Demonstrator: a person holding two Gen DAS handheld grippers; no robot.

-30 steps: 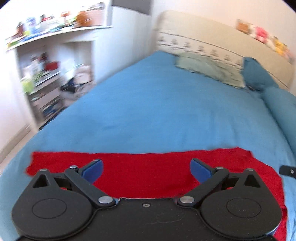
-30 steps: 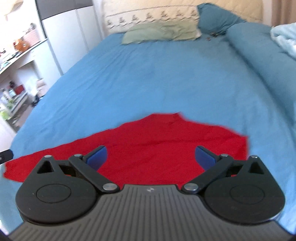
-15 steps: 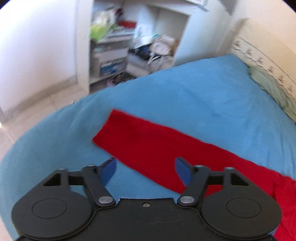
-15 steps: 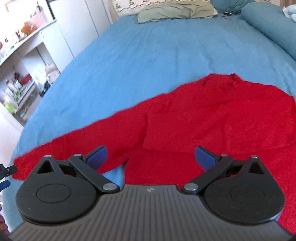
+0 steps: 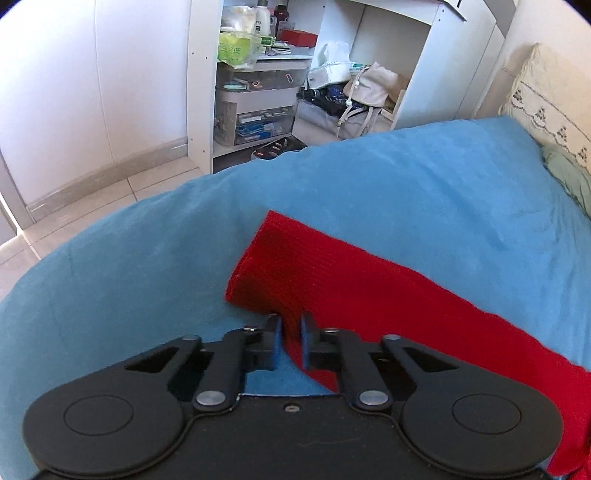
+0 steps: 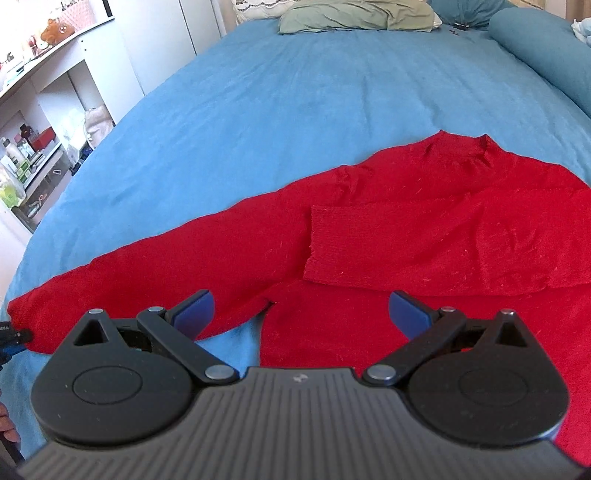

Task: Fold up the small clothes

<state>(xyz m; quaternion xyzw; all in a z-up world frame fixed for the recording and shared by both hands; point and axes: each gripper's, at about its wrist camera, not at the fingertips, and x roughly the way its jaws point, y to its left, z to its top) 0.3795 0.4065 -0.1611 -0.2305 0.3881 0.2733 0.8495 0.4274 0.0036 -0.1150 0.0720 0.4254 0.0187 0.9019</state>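
Observation:
A red knitted sweater [image 6: 424, 229] lies flat on the blue bedspread [image 6: 295, 92]. One sleeve is folded across its chest; the other sleeve [image 5: 332, 266] stretches out to the left. In the left wrist view my left gripper [image 5: 291, 334] is shut on the lower edge of that stretched sleeve, close to its cuff, with red knit pinched between the blue pads. The right gripper [image 6: 301, 314] is open just above the sweater's body near the armpit, with nothing between its fingers. The left gripper's tip [image 6: 11, 338] shows at the cuff in the right wrist view.
White shelves [image 5: 266, 74] crowded with boxes, bottles and bags stand beside the bed on the left, above a tiled floor [image 5: 92, 206]. A green pillow [image 6: 354, 16] and a blue bolster [image 6: 546, 48] lie at the head of the bed.
My left gripper swung left and down to the end of the outstretched sleeve and closed on its edge. The right gripper dropped closer to the sweater's body and stayed open.

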